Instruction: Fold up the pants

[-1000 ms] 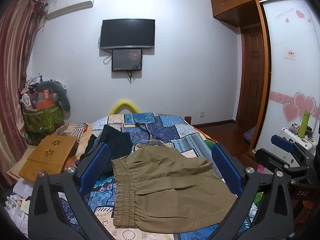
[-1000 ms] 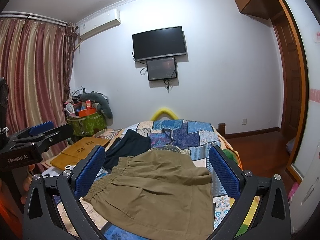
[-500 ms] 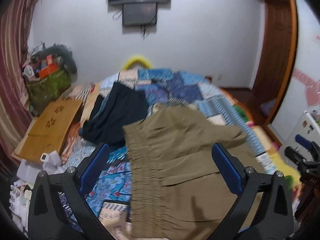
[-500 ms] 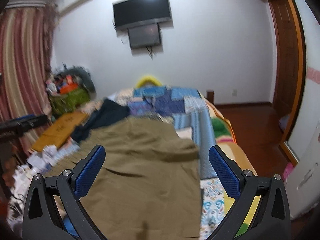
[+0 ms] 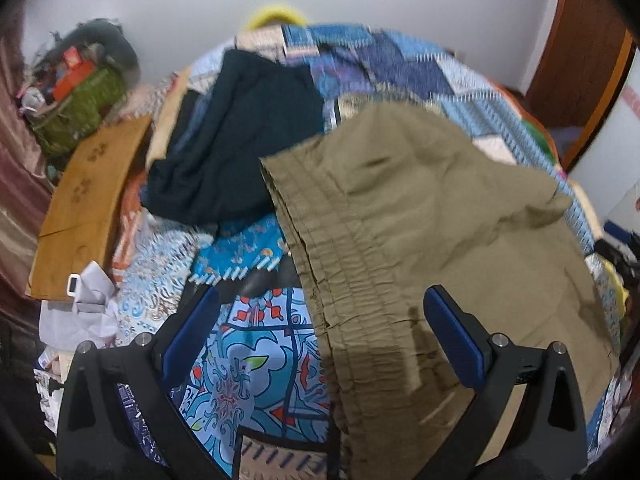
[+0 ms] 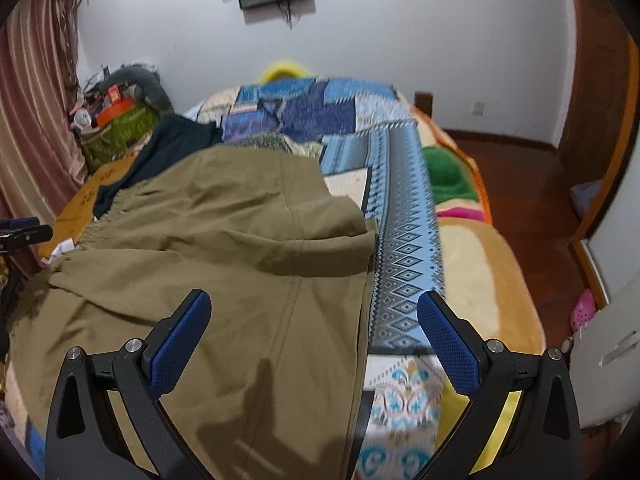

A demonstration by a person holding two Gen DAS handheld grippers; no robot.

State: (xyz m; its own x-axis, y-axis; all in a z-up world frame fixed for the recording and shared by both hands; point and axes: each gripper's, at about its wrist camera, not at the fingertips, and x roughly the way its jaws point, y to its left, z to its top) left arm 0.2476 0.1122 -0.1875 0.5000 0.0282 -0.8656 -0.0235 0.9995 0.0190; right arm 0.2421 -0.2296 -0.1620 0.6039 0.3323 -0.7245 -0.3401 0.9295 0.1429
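Olive-green pants [image 5: 432, 248] lie spread on the patterned bedspread [image 5: 256, 360], with the gathered elastic waistband [image 5: 340, 280] at their left side. In the right wrist view the pants [image 6: 224, 264] fill the left and middle, with their hem edge [image 6: 366, 320] running down the frame. My left gripper [image 5: 320, 332] is open and empty, hovering over the waistband. My right gripper [image 6: 314, 340] is open and empty, hovering over the hem edge.
A dark garment [image 5: 240, 136] lies on the bed beyond the pants. A wooden lap board [image 5: 88, 196] and a green bag of clutter [image 5: 76, 104] sit at the left. The bed's right edge [image 6: 516, 280] drops to a wooden floor [image 6: 532, 200]. Papers [image 5: 80, 312] lie lower left.
Both grippers have tilted down and moved in closer over the pants. The wall and TV have slid out of the top of the views. Both stay open.
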